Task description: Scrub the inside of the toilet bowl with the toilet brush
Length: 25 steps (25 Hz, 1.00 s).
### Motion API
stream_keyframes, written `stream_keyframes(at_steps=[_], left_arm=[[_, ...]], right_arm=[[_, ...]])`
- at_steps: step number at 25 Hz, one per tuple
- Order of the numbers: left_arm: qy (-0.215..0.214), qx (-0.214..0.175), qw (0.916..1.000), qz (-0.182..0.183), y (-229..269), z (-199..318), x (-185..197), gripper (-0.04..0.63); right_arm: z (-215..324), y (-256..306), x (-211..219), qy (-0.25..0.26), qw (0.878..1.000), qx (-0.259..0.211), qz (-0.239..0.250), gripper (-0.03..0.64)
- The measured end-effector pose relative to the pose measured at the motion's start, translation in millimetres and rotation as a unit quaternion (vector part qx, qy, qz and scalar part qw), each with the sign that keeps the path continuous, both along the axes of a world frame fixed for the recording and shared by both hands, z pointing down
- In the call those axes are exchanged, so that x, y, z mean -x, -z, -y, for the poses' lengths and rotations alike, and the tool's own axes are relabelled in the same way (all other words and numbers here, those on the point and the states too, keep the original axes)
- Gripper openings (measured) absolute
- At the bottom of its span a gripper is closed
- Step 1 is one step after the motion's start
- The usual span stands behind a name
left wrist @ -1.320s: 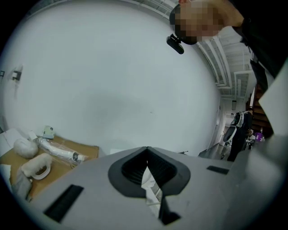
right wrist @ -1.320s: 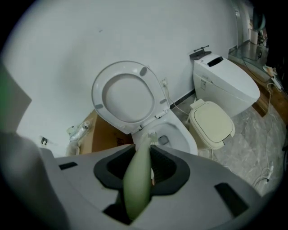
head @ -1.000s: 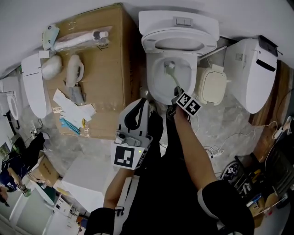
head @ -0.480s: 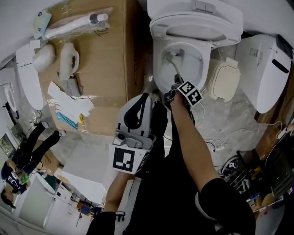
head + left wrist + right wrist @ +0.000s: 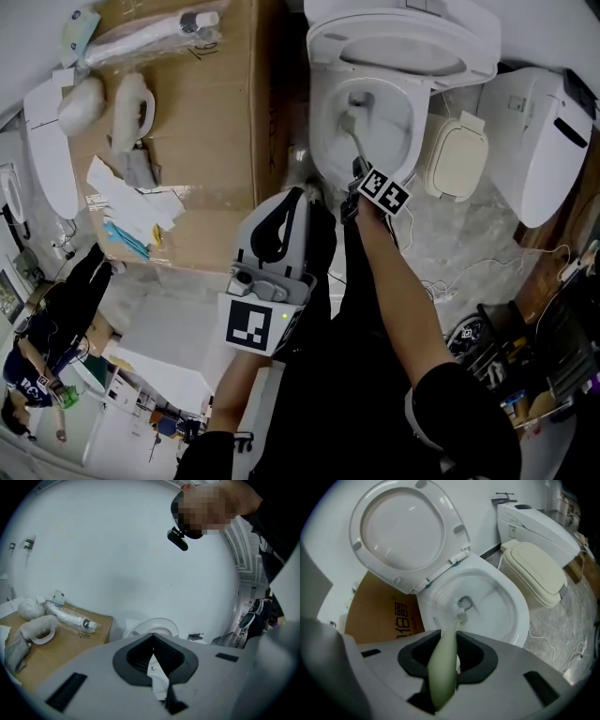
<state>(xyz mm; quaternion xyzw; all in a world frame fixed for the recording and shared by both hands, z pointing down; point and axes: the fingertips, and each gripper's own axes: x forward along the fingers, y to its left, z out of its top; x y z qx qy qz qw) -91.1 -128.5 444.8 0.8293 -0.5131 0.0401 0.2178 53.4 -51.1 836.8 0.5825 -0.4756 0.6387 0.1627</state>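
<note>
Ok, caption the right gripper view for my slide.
The right gripper clamps a pale green toilet brush, its head down inside the toilet bowl.

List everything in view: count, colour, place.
toilet: one, white, top centre, seat and lid raised
toilet brush: one, pale green handle, head down inside the toilet
cardboard box: one, brown, left of the toilet
wrapped pipe: one, white, on the box's far end
papers: several, white, on the box's near edge
cream lid: one, on the floor right of the toilet
second toilet unit: one, white, far right
cables: several, white, on the floor at right
left gripper: one, grey, jaws together, empty
right gripper: one, grey, jaws shut on the brush handle
</note>
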Motion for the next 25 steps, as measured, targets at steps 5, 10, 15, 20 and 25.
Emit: stream_keyframes(at_steps=[5,10,15,20,25], left_arm=[[-0.001,-0.001,1.0000,-0.008,-2.5,-10.8,-6.4,0.008],[-0.010,0.022,0.9997,-0.007,-10.7,-25.2,-16.9,0.008],[0.000,-0.001,0.9998,-0.018,-3.6,-27.4,-22.5,0.008],[-0.002,0.008,0.9998,-0.016,-5.9,-34.1,-28.1,0.008],[-0.003,0.005,0.9998,-0.020,-1.8,-30.5,-34.5,0.008]], right_arm=[[-26.5,-3.9,-12.7,0.123,0.992,0.014,-0.031,0.115],[-41.9,-4.0,-32.4,0.257,0.964,0.010,-0.063,0.114],[-48.1,-6.2,-50.9,0.415,0.904,-0.004,-0.107,0.115],[-50.0,-3.6,-74.9,0.552,0.819,-0.021,-0.156,0.115],[-39.5,4.6,-97.6,0.652,0.727,-0.043,-0.210,0.114]])
